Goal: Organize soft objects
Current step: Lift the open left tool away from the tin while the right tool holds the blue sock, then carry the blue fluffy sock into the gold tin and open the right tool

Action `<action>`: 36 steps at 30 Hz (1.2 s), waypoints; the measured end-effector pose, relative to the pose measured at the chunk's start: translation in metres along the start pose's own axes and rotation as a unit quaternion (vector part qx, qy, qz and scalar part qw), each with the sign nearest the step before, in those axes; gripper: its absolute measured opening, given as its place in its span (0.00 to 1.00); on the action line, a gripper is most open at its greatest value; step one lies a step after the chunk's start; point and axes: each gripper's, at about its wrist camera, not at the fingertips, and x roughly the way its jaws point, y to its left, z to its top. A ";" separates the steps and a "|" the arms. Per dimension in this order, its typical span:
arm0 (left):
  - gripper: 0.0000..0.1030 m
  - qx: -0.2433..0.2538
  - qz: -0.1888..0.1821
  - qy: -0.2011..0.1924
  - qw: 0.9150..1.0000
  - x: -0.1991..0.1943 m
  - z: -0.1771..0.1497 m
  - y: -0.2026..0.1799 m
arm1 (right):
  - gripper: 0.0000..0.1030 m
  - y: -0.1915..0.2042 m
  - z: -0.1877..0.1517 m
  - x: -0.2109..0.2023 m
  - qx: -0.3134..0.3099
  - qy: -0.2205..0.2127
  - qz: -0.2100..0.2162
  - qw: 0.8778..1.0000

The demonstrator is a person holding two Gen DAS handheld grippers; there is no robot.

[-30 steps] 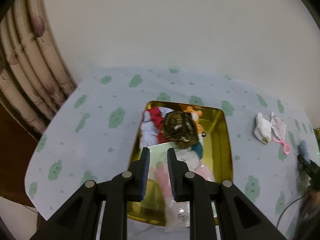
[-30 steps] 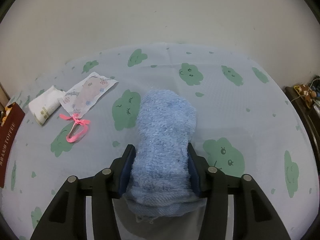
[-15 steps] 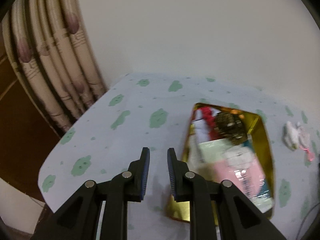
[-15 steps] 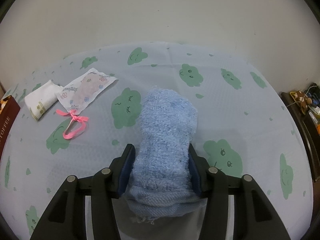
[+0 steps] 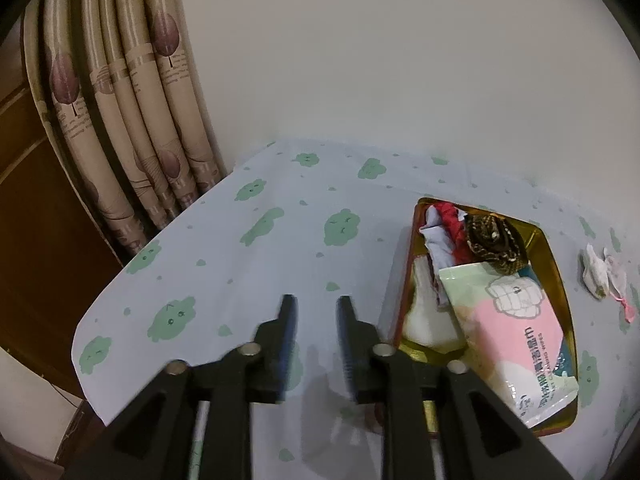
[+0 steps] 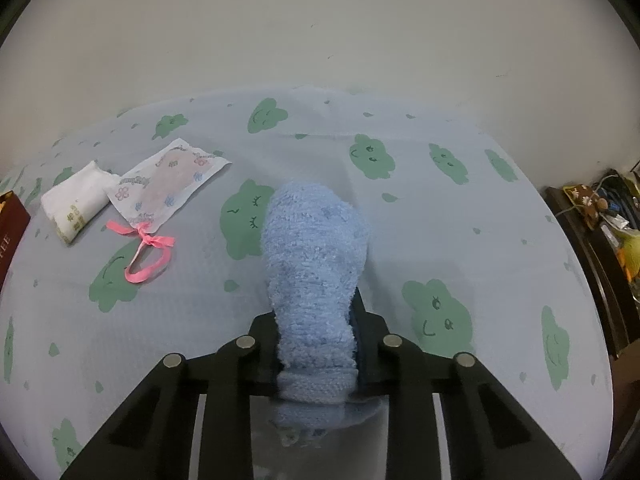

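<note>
Wipes pack [image 5: 516, 328] in tin [image 5: 554, 264]; sachet [image 6: 168, 184] right of folded cloth [image 6: 76, 200]; sock [image 6: 316, 256] nearer.

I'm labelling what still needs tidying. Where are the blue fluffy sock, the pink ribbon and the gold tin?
blue fluffy sock [image 6: 316, 256], right wrist view, middle of its fuzzy body.
pink ribbon [image 6: 150, 242], right wrist view, on the bow's knot.
gold tin [image 5: 554, 276], left wrist view, bare inner right wall.

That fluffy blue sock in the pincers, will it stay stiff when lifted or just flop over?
Probably flop: the blue sock looks like thick, loose terry with nothing rigid inside. The right gripper, whose jaws have just been closing, pinches it visibly narrower, so it squashes easily. It likely weighs little, and its fuzzy surface should resist slipping out.
</note>
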 end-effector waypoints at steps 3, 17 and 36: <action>0.46 -0.007 0.001 -0.006 1.000 -0.002 0.000 0.002 | 0.22 0.005 0.001 -0.008 0.002 -0.003 0.007 1.000; 0.46 -0.035 0.006 -0.001 0.999 0.001 0.001 0.014 | 0.22 0.087 0.016 -0.050 -0.033 -0.014 0.099 0.994; 0.46 -0.109 0.011 0.031 0.994 0.013 0.001 0.044 | 0.22 0.271 0.031 -0.113 -0.185 -0.034 0.239 0.953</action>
